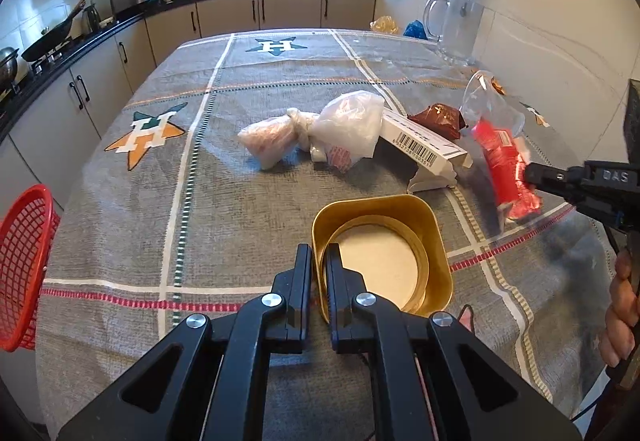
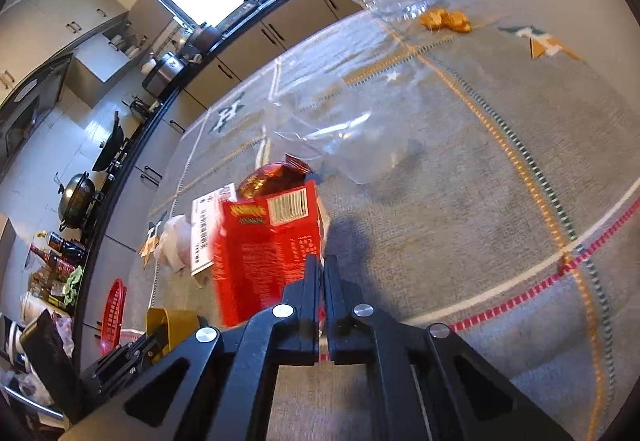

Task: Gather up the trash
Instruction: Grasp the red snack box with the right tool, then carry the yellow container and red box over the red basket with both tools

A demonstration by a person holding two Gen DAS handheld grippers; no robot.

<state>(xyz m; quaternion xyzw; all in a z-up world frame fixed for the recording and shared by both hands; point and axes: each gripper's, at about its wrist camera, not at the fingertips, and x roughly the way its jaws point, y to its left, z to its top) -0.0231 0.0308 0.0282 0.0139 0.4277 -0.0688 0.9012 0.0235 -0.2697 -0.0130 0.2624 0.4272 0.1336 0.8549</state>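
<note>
My left gripper (image 1: pixel 318 249) is shut on the near wall of a gold foil tub (image 1: pixel 400 213) standing on the grey tablecloth. My right gripper (image 1: pixel 530 174) comes in from the right, shut on the lower edge of a red snack packet (image 1: pixel 502 157). In the right wrist view the gripper (image 2: pixel 322 261) pinches that red packet (image 2: pixel 260 253) at its corner. Behind it lie a brown wrapper (image 2: pixel 272 177), a white barcode carton (image 2: pixel 202 237) and a clear plastic cup (image 2: pixel 352 145) on its side. Two knotted plastic bags (image 1: pixel 312 129) lie mid-table.
A red mesh basket (image 1: pixel 24 269) hangs at the table's left edge. A glass jug (image 1: pixel 456 25) stands at the far right by the wall, with orange wrappers (image 2: pixel 446 21) near it. Kitchen counters with pots run along the left and back. A hand (image 1: pixel 620 305) grips the right tool.
</note>
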